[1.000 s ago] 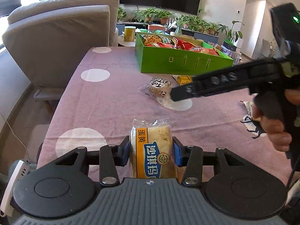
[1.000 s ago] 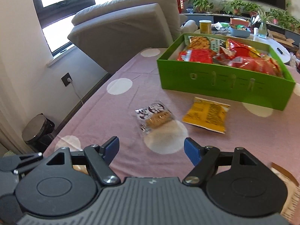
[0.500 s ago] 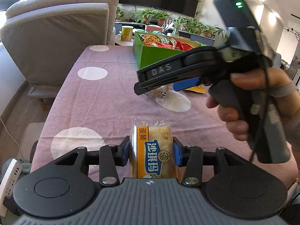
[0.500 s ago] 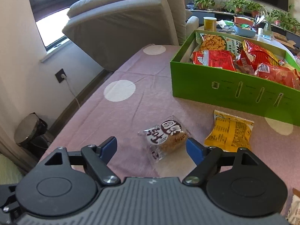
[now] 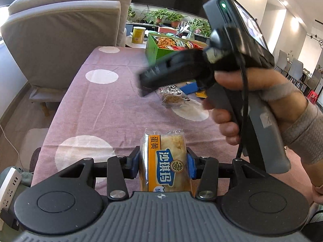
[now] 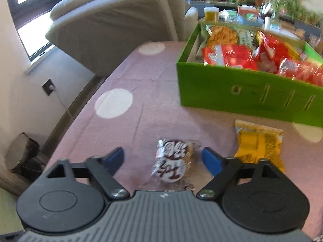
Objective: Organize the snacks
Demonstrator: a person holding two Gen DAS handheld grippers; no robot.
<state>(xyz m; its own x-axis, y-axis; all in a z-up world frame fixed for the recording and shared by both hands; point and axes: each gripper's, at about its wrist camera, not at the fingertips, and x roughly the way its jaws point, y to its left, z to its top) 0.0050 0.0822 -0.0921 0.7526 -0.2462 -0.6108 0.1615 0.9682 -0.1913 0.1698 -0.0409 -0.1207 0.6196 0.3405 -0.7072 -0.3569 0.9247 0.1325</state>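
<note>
My left gripper [image 5: 163,161] is shut on an orange and blue wrapped cake [image 5: 164,159] and holds it above the near end of the purple table. My right gripper [image 6: 162,158] is open, its fingers either side of a clear-wrapped brown pastry [image 6: 173,166] that lies on the cloth. The same pastry [image 5: 173,98] shows in the left wrist view under the right gripper's fingers [image 5: 189,87]. A yellow snack packet [image 6: 259,143] lies just right of it. The green box [image 6: 248,92] of snacks stands beyond.
The purple tablecloth [image 6: 141,88] has white dots. A grey sofa [image 5: 60,40] stands past the table's left edge. A yellow tin [image 5: 138,35] and plants sit behind the box. A power strip [image 5: 9,185] lies on the floor at left.
My right gripper has moved forward and down, so the brown pastry now lies between its open fingers. My left gripper still holds the cake in place.
</note>
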